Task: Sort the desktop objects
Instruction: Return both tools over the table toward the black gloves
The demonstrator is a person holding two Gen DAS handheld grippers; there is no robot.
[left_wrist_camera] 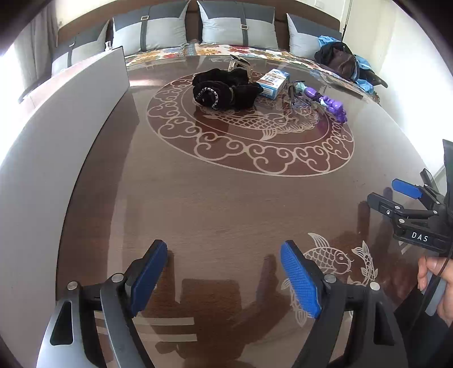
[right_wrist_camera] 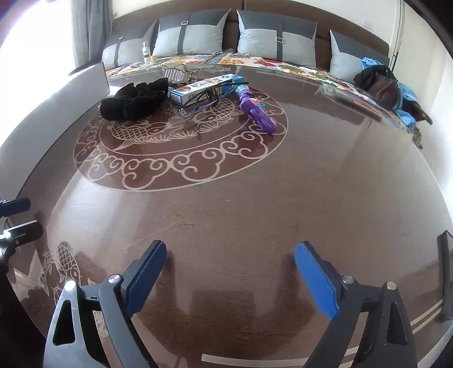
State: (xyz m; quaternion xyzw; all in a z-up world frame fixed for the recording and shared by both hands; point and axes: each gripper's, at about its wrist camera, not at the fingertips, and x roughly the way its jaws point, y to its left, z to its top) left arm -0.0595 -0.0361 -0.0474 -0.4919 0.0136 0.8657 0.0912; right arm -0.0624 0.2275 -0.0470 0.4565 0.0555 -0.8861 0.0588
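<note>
A small pile sits at the far side of the round brown table (left_wrist_camera: 215, 198): a black fuzzy cloth (left_wrist_camera: 223, 89) (right_wrist_camera: 136, 97) with a bead string, a blue-and-white box (left_wrist_camera: 273, 80) (right_wrist_camera: 203, 86), dark glasses (left_wrist_camera: 294, 94) (right_wrist_camera: 206, 97), a purple toy (left_wrist_camera: 331, 103) (right_wrist_camera: 256, 109) and a clear claw clip (left_wrist_camera: 237, 63) (right_wrist_camera: 174, 74). My left gripper (left_wrist_camera: 223, 246) hangs open over the near table edge, nothing between its blue pads. My right gripper (right_wrist_camera: 230, 245) is open and empty too, beside it to the right (left_wrist_camera: 382, 191). Both are far from the pile.
A grey panel (left_wrist_camera: 70, 113) (right_wrist_camera: 93, 76) stands along the table's left side. Behind is a sofa with grey cushions (left_wrist_camera: 237, 25), a dark bag on blue cloth (right_wrist_camera: 379, 82) and a small bottle (right_wrist_camera: 145, 52). A hand (left_wrist_camera: 436, 271) holds the right gripper.
</note>
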